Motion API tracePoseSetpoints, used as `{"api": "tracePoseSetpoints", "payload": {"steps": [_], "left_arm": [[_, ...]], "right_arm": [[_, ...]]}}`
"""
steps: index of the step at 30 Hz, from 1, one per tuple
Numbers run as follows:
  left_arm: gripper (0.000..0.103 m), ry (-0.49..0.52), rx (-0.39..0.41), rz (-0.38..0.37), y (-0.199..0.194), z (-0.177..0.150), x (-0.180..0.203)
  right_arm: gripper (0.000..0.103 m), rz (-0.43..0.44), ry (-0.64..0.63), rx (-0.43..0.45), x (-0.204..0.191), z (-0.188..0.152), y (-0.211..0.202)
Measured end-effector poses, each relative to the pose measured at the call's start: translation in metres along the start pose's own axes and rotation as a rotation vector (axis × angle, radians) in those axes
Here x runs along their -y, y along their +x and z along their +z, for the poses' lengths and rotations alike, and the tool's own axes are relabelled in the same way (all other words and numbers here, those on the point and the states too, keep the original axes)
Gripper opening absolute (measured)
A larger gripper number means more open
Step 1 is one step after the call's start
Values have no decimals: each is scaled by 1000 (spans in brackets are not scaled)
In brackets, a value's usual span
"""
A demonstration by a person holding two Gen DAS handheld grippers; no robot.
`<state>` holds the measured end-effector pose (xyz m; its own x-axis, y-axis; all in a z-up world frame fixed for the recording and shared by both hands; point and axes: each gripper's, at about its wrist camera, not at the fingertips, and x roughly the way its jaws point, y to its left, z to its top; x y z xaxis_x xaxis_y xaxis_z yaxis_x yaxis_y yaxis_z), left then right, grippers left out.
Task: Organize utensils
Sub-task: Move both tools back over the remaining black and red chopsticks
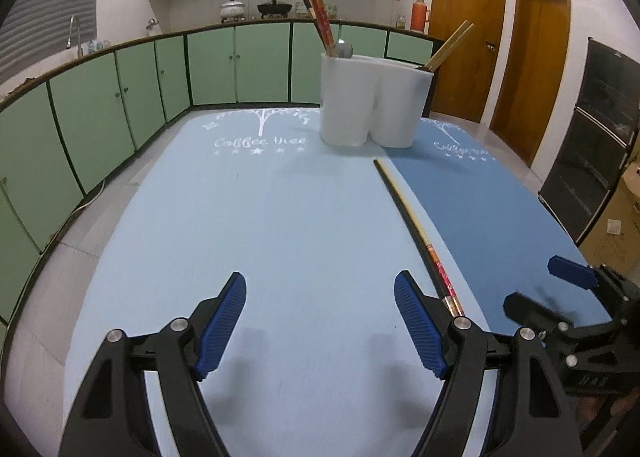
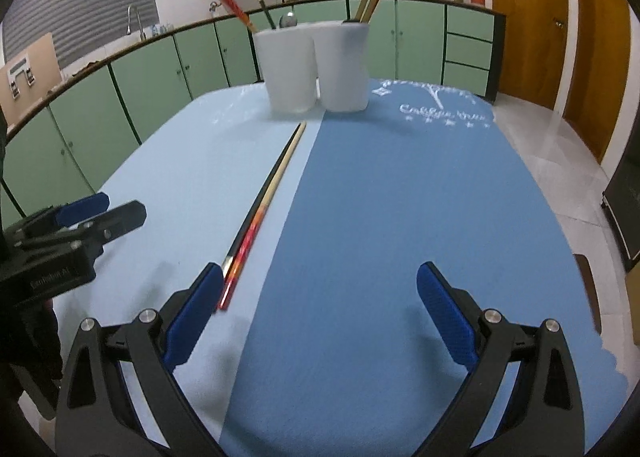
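A white two-compartment utensil holder [image 1: 372, 105] [image 2: 316, 65] stands at the table's far side. Its left compartment holds red chopsticks [image 1: 320, 17] and a metal spoon [image 1: 343, 49]; its right compartment holds wooden chopsticks [image 1: 448, 45]. A pair of chopsticks [image 1: 412, 225] [image 2: 272, 193] lies flat along the seam between the two mats. My left gripper [image 1: 320, 321] is open and empty, left of the chopsticks' near end. My right gripper [image 2: 320, 313] is open and empty, its left finger just beside the chopsticks' red end.
A light blue mat [image 1: 240, 237] and a darker blue mat [image 2: 400, 217] cover the table. Green kitchen cabinets [image 1: 120, 105] run behind, with wooden doors [image 1: 468, 37] at the right and a dark cabinet [image 1: 592, 145] far right.
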<state>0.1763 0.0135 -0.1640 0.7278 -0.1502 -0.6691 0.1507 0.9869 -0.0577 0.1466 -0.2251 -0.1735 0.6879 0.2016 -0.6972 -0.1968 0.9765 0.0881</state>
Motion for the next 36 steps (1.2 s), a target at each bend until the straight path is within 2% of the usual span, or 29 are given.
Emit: {"api": "tracePoseSetpoints", "payload": {"steps": [8, 16, 25, 27, 29, 31, 36], "left_arm": [[75, -14, -14, 12, -2, -8, -4], [75, -35, -10, 14, -5, -8, -8], [75, -40, -4, 13, -8, -10, -9], [75, -43, -1, 14, -8, -10, -11], [75, -47, 1, 17, -9, -11, -12], [75, -51, 1, 19, -9, -10, -13], [75, -47, 4, 21, -12, -11, -11]], "right_arm": [[94, -4, -47, -30, -16, -11, 4], [94, -60, -92, -64, -24, -13, 15], [94, -78, -165, -53, -43, -10, 17], [93, -89, -133, -62, -36, -10, 18], [89, -95, -92, -67, -29, -8, 19], [79, -82, -78, -69, -27, -9, 18], [63, -53, -101, -63, -40, -13, 17]]}}
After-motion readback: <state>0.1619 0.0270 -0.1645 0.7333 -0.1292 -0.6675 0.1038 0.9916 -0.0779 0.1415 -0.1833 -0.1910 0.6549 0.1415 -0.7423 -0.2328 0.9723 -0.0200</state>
